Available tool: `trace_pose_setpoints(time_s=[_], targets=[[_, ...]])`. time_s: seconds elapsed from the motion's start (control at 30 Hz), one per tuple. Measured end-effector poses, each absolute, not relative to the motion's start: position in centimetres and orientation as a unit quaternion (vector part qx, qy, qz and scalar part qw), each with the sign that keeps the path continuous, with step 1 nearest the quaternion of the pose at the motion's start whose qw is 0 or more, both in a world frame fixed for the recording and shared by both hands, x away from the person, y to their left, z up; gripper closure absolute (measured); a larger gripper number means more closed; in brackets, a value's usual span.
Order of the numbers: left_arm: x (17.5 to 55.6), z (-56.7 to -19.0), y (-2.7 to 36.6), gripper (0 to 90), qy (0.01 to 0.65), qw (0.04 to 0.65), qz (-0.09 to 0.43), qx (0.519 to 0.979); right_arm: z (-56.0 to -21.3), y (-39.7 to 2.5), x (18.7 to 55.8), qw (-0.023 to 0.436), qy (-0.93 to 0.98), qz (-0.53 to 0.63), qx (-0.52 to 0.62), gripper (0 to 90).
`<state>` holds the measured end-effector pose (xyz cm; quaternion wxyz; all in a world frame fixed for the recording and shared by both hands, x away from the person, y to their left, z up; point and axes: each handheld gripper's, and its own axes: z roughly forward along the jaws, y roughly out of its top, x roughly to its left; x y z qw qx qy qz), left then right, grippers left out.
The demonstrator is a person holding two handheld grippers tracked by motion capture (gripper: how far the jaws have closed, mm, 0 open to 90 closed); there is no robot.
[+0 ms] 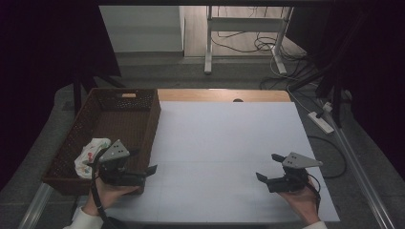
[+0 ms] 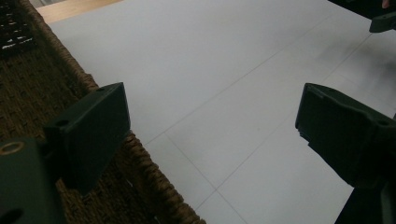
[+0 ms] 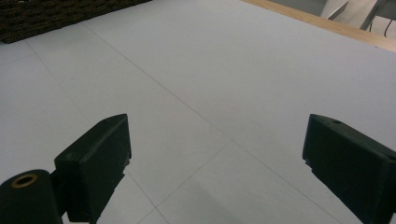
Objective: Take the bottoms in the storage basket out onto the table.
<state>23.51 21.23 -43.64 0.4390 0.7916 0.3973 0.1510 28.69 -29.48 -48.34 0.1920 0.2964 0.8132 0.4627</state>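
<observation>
Beside the left gripper (image 1: 143, 172), jaws apart like the right gripper (image 1: 268, 170), a white cloth (image 1: 90, 155) lies in the basket (image 1: 143, 129), just left of it.
</observation>
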Motion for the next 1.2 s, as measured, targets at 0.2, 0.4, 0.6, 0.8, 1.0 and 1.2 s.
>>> trace_pose_setpoints(time_s=[0.2,0.4,0.6,0.8,1.0,1.2], targets=[[23.29,-43.59,21.45,9.2,0.399,0.440,0.150,0.790,-48.41,-29.39,28.66,0.189,0.814,0.464,0.296,8.1],[23.25,-43.58,21.39,9.0,0.398,0.441,0.149,0.790,-48.45,-29.38,28.73,0.187,0.813,0.464,0.297,8.1],[23.25,-43.58,21.28,9.0,0.398,0.438,0.148,0.792,-48.50,-29.38,28.78,0.186,0.813,0.465,0.297,8.1],[23.20,-43.52,21.28,9.0,0.398,0.437,0.151,0.792,-48.54,-29.33,28.76,0.185,0.814,0.463,0.297,8.1],[23.27,-43.49,21.16,9.1,0.400,0.435,0.152,0.792,-48.62,-29.20,28.83,0.183,0.816,0.462,0.295,8.1],[23.41,-43.45,20.93,9.1,0.402,0.428,0.153,0.795,-48.63,-29.22,28.98,0.180,0.816,0.463,0.297,8.1]])
